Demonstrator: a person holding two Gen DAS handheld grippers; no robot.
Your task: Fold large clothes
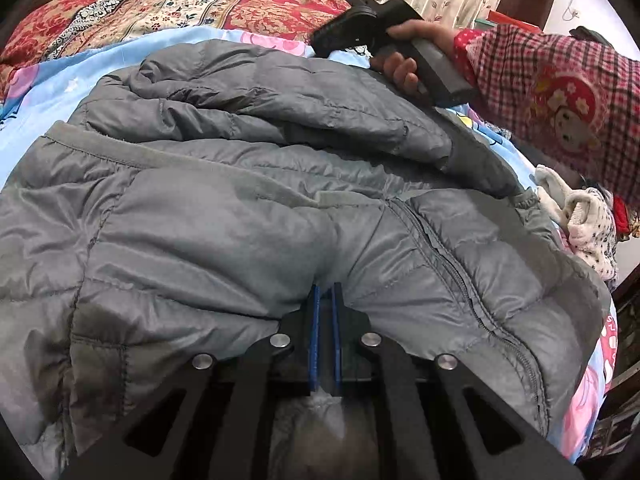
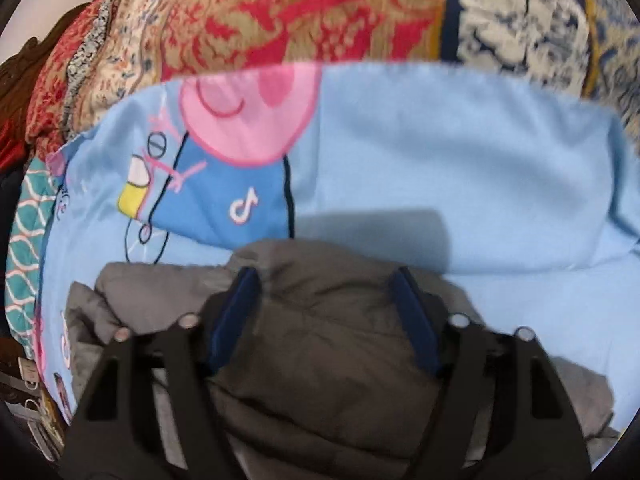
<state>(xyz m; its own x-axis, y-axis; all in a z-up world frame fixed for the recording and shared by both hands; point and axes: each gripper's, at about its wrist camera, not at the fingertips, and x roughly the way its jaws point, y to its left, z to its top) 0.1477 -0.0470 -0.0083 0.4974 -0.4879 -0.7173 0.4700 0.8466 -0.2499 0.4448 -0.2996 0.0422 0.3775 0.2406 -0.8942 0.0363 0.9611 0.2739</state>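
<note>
A large grey quilted puffer jacket (image 1: 224, 216) lies spread on a light blue cartoon bedsheet (image 1: 36, 92), one sleeve folded across its upper part. My left gripper (image 1: 326, 292) is shut on a fold of the jacket at its near edge. My right gripper's body (image 1: 360, 28), held in a hand, hovers at the jacket's far right edge. In the right wrist view the right gripper (image 2: 326, 276) is open, its blue pads (image 2: 236, 304) straddling the grey jacket (image 2: 320, 352) over the sheet (image 2: 440, 160).
A red and cream patterned quilt (image 1: 168, 4) lies beyond the sheet, with curtains behind it. It also shows in the right wrist view (image 2: 280, 12). White and patterned clothes (image 1: 580, 220) sit at the bed's right edge. The person's checked sleeve (image 1: 552, 92) reaches in from the right.
</note>
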